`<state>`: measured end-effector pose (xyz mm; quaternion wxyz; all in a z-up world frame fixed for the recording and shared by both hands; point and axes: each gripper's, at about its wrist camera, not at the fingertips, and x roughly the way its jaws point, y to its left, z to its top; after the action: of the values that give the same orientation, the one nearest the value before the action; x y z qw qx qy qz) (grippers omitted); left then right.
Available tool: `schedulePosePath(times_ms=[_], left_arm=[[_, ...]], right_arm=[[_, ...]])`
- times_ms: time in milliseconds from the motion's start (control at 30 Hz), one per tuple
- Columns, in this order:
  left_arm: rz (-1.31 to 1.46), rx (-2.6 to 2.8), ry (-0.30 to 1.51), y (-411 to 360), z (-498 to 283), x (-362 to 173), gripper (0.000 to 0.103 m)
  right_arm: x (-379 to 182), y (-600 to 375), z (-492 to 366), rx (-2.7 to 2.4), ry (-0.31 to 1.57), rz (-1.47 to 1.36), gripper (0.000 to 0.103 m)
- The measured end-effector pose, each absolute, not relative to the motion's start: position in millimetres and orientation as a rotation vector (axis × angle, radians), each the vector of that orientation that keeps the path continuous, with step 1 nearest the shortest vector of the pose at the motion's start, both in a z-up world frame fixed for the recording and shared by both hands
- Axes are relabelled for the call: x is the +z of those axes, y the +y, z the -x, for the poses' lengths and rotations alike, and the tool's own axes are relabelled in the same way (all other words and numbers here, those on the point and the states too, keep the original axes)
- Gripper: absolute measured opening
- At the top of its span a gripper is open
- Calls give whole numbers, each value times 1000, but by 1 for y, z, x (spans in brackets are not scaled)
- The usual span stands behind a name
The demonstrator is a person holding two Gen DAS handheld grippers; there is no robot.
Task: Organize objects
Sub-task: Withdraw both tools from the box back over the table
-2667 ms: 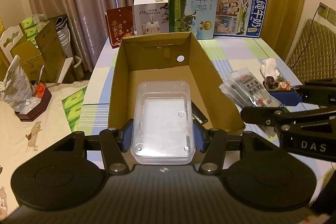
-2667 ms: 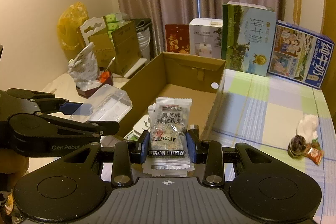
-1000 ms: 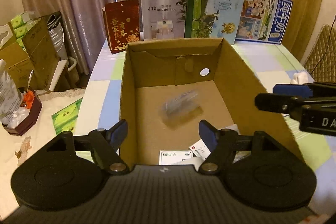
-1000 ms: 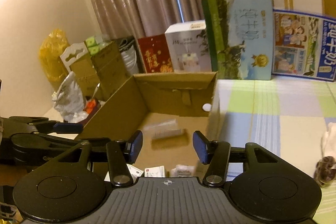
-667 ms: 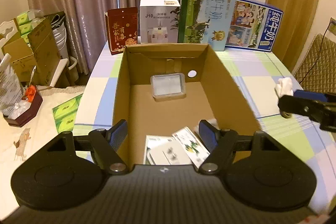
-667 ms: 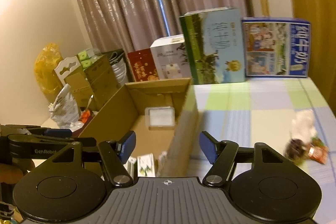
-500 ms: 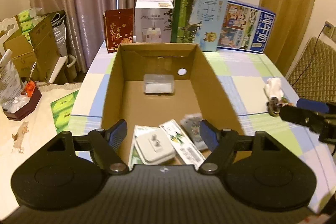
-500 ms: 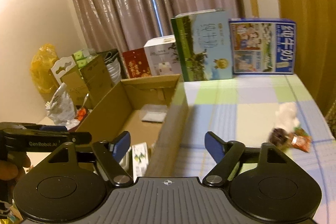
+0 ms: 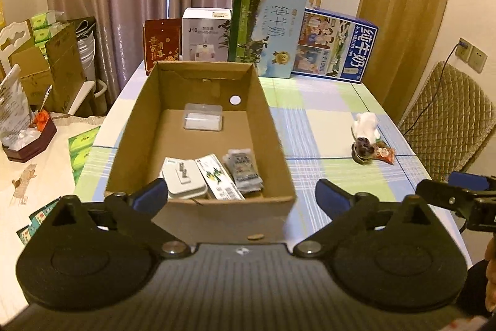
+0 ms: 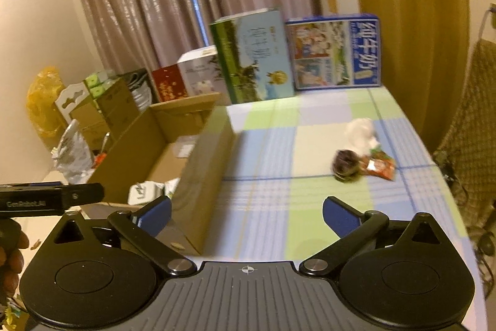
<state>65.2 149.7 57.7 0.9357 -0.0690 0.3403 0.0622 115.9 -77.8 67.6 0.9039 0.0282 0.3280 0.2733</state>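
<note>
Brown corrugated cardboard box (image 9: 198, 126), open-topped, on the checked green-and-blue tablecloth (image 9: 313, 129); long axis runs near to far, near short wall facing the left camera. Inside, at the far end: clear plastic lidded case (image 9: 203, 120), long axis left-right, close under the far wall. At the near end, side by side: white flat case (image 9: 183, 179) on the left, white printed carton with green graphics (image 9: 218, 176) angled in the middle, stack of grey snack sachets (image 9: 243, 169) on the right, sachets lengthwise near-far. Bare box floor between the two groups.

Left gripper (image 9: 241, 194): jaws spread wide, empty, poised just short of the box's near wall. Right gripper (image 10: 246, 214): jaws also wide apart, nothing held, over the cloth right of the box; view motion-blurred.

On the open cloth well right of the box: crumpled white tissue (image 9: 365, 124), dark round wrapped sweet (image 9: 362, 149), small red snack packet (image 9: 384, 152), clustered and touching. Wide bare cloth between box and cluster.

Far table edge: red gift box (image 9: 161, 44), white humidifier box (image 9: 206, 34), green-and-blue milk carton (image 9: 266, 28), blue milk carton (image 9: 336, 44), upright in a row. Quilted chair (image 9: 446, 126) off the right edge.
</note>
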Motion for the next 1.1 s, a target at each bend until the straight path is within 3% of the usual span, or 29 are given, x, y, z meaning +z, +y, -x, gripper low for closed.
schedulePosePath(times_ms=[500, 1100], left_arm=[[66, 60, 606, 81, -54, 65, 102], [19, -44, 664, 18, -97, 42, 102]], right_arm=[[66, -157, -109, 419, 672, -90, 101], [57, -212, -126, 344, 687, -119, 101]])
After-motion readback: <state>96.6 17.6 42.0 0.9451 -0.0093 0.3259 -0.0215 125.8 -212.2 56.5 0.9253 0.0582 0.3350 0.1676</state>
